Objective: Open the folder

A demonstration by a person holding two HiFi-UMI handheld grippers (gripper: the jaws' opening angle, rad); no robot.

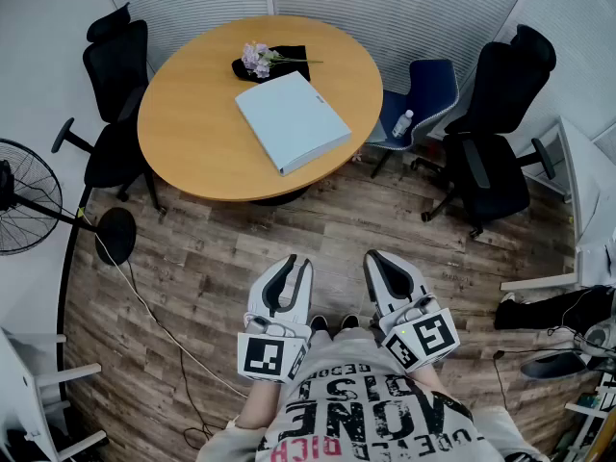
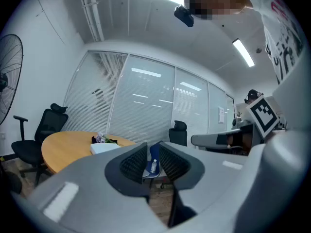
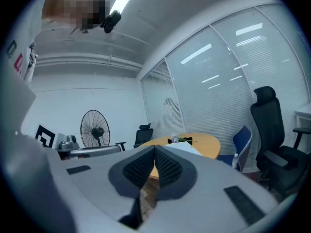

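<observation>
A closed pale blue folder [image 1: 292, 120] lies flat on the round wooden table [image 1: 188, 138], beside a small bunch of flowers [image 1: 258, 58] on a black cloth. Both grippers are held low near the person's body, well short of the table and over the wood floor. My left gripper [image 1: 296, 264] is open by a narrow gap with nothing between its pads [image 2: 133, 161]. My right gripper [image 1: 379, 256] is shut, its tips meeting on nothing [image 3: 154, 152]. The folder [image 2: 104, 148] shows far off in the left gripper view, and the folder [image 3: 183, 147] is likewise distant in the right gripper view.
Black office chairs stand left of the table [image 1: 115, 75] and at the right [image 1: 496, 123]. A blue chair [image 1: 419, 94] holds a water bottle [image 1: 402, 123]. A floor fan [image 1: 24, 195] stands at the left, and its cable [image 1: 144, 306] trails across the floor.
</observation>
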